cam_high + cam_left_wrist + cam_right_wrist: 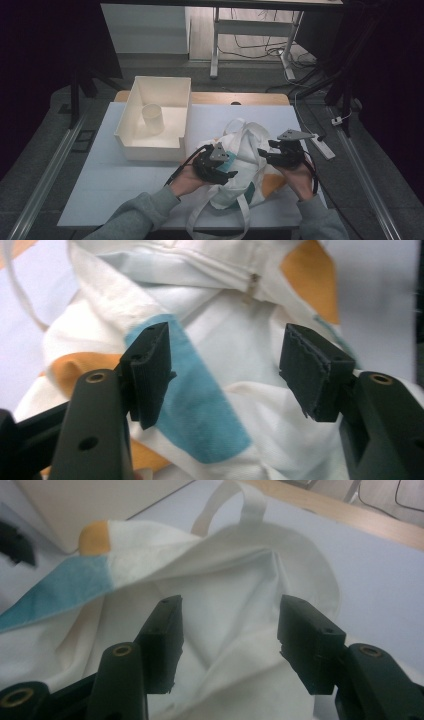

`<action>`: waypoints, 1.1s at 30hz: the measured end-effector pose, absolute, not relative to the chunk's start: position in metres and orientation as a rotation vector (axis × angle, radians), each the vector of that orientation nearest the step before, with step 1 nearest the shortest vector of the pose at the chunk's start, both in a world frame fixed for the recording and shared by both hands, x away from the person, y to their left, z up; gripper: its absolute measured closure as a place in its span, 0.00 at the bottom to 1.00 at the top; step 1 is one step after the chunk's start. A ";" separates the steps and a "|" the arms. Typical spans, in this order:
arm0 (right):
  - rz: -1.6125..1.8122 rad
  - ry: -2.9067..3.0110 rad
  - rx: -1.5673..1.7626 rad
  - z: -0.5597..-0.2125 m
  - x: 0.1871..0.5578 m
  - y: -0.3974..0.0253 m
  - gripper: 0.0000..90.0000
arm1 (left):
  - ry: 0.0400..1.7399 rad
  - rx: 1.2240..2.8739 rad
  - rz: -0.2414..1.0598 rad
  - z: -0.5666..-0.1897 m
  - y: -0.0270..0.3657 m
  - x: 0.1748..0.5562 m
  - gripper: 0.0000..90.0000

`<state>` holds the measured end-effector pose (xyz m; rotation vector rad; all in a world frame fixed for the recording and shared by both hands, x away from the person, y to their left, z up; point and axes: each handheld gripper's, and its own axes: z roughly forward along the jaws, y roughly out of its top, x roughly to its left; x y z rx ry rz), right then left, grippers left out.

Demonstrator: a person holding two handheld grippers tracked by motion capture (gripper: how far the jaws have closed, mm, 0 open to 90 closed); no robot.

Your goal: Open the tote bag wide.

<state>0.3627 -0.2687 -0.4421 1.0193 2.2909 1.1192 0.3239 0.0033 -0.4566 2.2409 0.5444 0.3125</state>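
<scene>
We hold both grippers spread wide over the cloth bag [245, 165]: left gripper [220, 167] above its near-left side, right gripper [280, 152] at its right edge, neither gripping.

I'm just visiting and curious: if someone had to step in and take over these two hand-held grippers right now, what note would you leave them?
Left gripper: open, jaws apart over the blue patch of the cloth tote bag, holding nothing.
Right gripper: open, jaws apart above the bag's white cloth, holding nothing.
The bag lies crumpled at the table's near edge, between both hands, one handle hanging over the edge.
The white bin sits at the back left with a white cup upright inside.
Done: nothing gripped yet.
Left: probably grasp the bag's cloth with both grippers.
</scene>
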 end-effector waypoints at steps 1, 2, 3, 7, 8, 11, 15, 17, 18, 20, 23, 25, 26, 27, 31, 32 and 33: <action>1.116 2.294 1.027 -0.443 0.358 -0.271 0.47 | 0.556 2.238 0.314 -0.457 0.003 0.326 0.41; 1.107 2.299 1.029 -0.445 0.354 -0.273 0.47 | 0.568 2.235 0.321 -0.458 0.002 0.327 0.41; 1.093 2.304 1.028 -0.447 0.350 -0.275 0.46 | 0.575 2.238 0.332 -0.459 0.001 0.330 0.41; 1.078 2.297 1.052 -0.451 0.338 -0.283 0.45 | 0.609 2.241 0.373 -0.462 -0.006 0.339 0.41; 1.083 2.290 1.068 -0.451 0.337 -0.285 0.45 | 0.616 2.240 0.377 -0.462 -0.008 0.341 0.41; 1.095 2.284 1.088 -0.452 0.338 -0.286 0.43 | 0.641 2.244 0.414 -0.464 -0.014 0.347 0.42; 1.105 2.281 1.118 -0.455 0.341 -0.281 0.42 | 0.656 2.252 0.430 -0.469 -0.020 0.354 0.44; 1.097 2.275 1.132 -0.456 0.341 -0.279 0.42 | 0.663 2.267 0.435 -0.472 -0.021 0.356 0.49; 1.098 2.274 1.138 -0.457 0.341 -0.278 0.42 | 0.670 2.272 0.431 -0.474 -0.021 0.358 0.51; 1.097 2.275 1.137 -0.457 0.341 -0.275 0.42 | 0.677 2.276 0.413 -0.476 -0.019 0.360 0.55; 1.083 2.297 1.150 -0.459 0.344 -0.271 0.42 | 0.680 2.288 0.421 -0.477 -0.017 0.360 0.62; 1.083 2.310 1.161 -0.462 0.346 -0.269 0.43 | 0.679 2.296 0.425 -0.477 -0.017 0.360 0.67; 1.078 2.316 1.169 -0.464 0.347 -0.267 0.45 | 0.682 2.294 0.425 -0.478 -0.016 0.360 0.68; 1.070 2.327 1.174 -0.466 0.348 -0.267 0.47 | 0.683 2.292 0.426 -0.478 -0.015 0.360 0.69; 0.965 2.338 1.152 -0.472 0.349 -0.270 0.78 | 0.694 2.278 0.424 -0.477 -0.009 0.360 0.73; 0.956 2.350 1.152 -0.472 0.349 -0.272 0.85 | 0.697 2.275 0.423 -0.476 -0.008 0.360 0.75; 0.965 2.384 1.155 -0.473 0.350 -0.274 0.92 | 0.696 2.274 0.423 -0.476 -0.006 0.360 0.75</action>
